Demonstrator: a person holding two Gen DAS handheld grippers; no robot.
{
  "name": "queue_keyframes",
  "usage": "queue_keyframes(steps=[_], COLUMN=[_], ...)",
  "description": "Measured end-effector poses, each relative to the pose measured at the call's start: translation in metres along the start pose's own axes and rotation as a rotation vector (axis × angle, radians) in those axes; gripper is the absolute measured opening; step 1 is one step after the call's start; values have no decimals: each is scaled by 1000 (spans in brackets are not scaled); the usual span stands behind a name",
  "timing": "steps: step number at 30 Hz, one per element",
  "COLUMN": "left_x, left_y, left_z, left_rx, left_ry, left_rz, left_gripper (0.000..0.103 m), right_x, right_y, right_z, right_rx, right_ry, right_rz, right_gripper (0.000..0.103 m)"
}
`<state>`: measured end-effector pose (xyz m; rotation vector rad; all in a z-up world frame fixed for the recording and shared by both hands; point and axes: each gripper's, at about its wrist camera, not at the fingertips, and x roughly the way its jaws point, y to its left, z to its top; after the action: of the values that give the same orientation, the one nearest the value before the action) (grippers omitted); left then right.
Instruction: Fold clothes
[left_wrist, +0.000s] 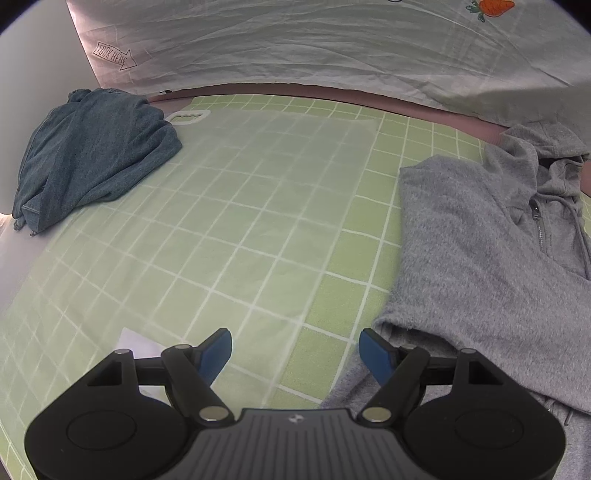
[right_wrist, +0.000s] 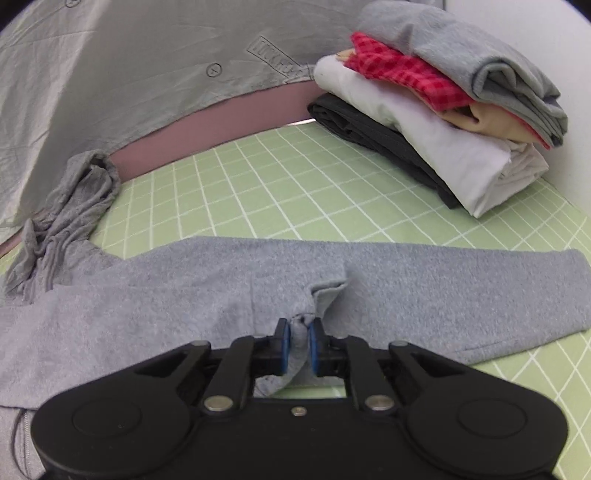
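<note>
A grey fleece hoodie with a short zip lies on the green checked cloth, at the right of the left wrist view. My left gripper hangs open just left of the hoodie's lower edge, with only the cloth between its blue pads. In the right wrist view the same hoodie spreads across the middle, one sleeve stretched out to the right. My right gripper is shut on a pinched fold of the hoodie's grey fabric, which rises in a small peak between the pads.
A crumpled dark teal garment lies at the far left. A stack of folded clothes in grey, red check, white and black stands at the far right. A wrinkled grey sheet over a pink edge bounds the back.
</note>
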<state>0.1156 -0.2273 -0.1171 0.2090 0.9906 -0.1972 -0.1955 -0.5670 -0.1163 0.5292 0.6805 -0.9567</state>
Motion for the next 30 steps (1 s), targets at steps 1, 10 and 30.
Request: queue_keyframes(steps=[1, 10, 30], left_x=[-1, -13, -82], left_y=[1, -2, -125], left_z=[0, -5, -43], left_rx=[-3, 17, 162], left_ry=[-1, -17, -80], left_rz=[-1, -1, -139], left_gripper=[77, 77, 77], right_x=[-4, -26, -44], right_y=[6, 117, -41], right_z=[4, -8, -13], right_rx=[-8, -234, -127], right_ry=[-13, 6, 1], right_rz=[24, 328, -3], right_gripper=[11, 48, 83])
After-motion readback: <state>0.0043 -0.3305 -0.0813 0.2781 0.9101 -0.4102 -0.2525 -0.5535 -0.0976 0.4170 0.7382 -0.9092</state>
